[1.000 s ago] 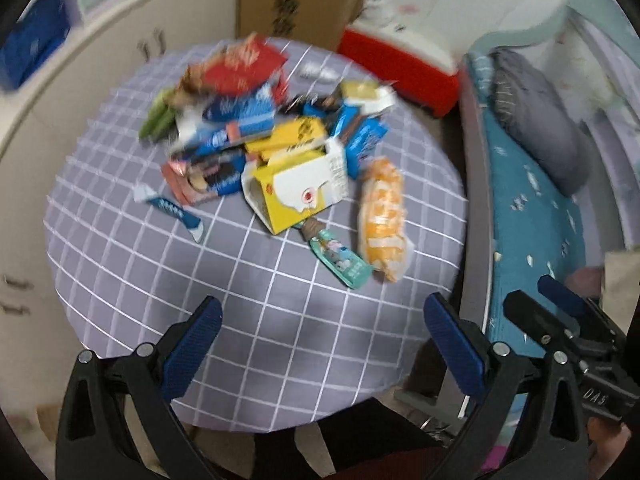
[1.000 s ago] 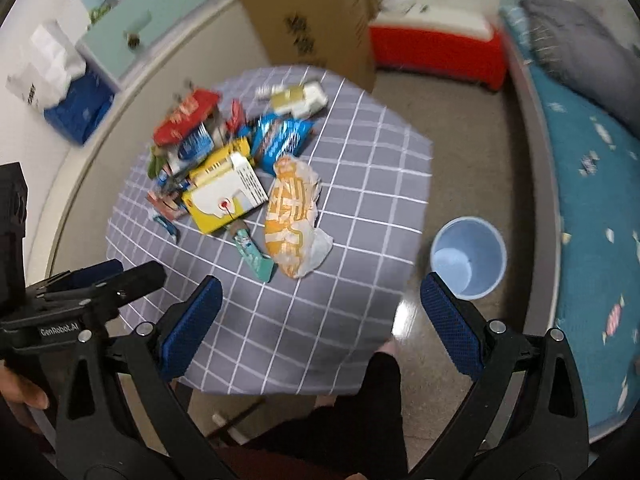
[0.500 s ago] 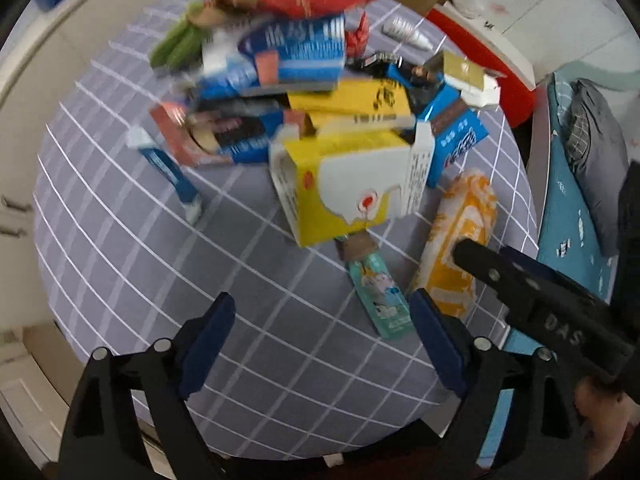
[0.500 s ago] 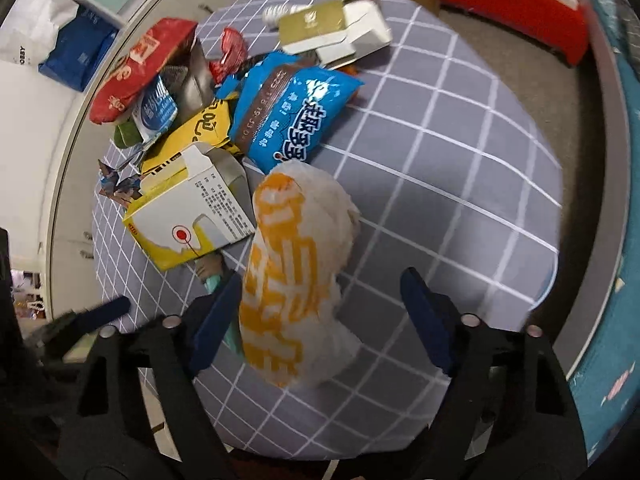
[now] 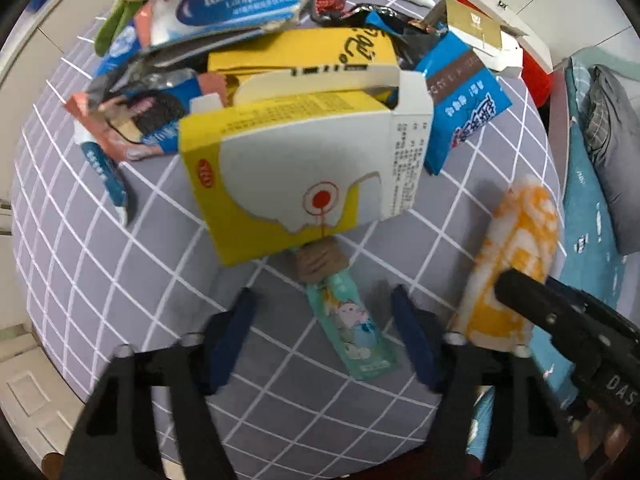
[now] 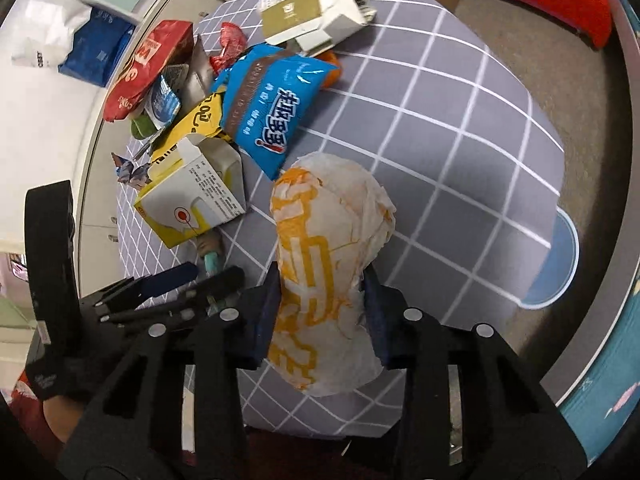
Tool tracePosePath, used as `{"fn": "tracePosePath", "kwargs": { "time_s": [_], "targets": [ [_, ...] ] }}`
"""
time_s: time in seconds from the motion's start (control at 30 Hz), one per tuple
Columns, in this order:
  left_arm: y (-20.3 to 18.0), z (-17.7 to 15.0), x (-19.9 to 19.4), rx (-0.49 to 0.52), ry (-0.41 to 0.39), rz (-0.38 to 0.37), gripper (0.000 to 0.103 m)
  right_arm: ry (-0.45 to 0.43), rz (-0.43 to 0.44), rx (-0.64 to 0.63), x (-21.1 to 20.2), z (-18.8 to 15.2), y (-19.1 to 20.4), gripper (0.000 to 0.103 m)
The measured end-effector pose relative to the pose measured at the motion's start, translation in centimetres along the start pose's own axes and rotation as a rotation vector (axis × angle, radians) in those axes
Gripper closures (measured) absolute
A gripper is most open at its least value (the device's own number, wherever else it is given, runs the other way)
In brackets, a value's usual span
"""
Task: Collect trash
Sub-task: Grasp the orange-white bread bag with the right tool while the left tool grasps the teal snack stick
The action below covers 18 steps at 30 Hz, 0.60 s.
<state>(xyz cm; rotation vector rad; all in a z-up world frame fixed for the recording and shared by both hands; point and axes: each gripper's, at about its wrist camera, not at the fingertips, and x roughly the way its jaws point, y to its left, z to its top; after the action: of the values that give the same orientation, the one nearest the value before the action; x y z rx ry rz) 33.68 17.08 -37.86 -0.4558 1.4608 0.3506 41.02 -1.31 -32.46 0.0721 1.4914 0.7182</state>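
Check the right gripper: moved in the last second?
Yes. The right gripper has dropped toward the table and now straddles the orange-and-white wrapper.

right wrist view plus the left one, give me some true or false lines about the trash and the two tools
1. The right tool has its fingers on both sides of the orange and white wrapper. True.
2. The left tool grips the yellow box. False: it straddles the teal sachet, open.
3. The blue bin stands on the table. False: it shows beyond the table's edge, lower down.
4. The blue snack bag lies beside the yellow box. True.
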Motion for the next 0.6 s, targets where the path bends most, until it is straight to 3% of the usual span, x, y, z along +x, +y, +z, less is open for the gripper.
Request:
{"fn": "tracePosePath", "kwargs": {
  "time_s": [0.03,0.07,0.13,0.17,0.6],
  "targets": [
    [0.1,-0.1,-0.2,0.004,-0.001,0.0,0.07,-0.002,0.001,0.006,-0.1,-0.1,-0.2,0.065],
    [0.3,0.0,-0.4,0.003,0.004,-0.015,0.082,-0.005,0.004,0.013,-0.3,-0.3,-0.3,0.065],
    [1.4,-0.1,-0.3,-0.013,0.026,-0.058,0.084,-0.012,0.007,0.027,-0.5,-0.7,-0.4,0.065],
    [1.5,-0.4,-0.4,-0.009,0.027,-0.069,0.09,-0.014,0.01,0.033,-0.6,-1.1,-0.3,0.065],
    [2.8,-7.2,-4.6,0.076,-0.022,-0.141,0.093,-0.096,0.071,0.112,-1.4,-6.9,4.1,0.065]
  ]
}}
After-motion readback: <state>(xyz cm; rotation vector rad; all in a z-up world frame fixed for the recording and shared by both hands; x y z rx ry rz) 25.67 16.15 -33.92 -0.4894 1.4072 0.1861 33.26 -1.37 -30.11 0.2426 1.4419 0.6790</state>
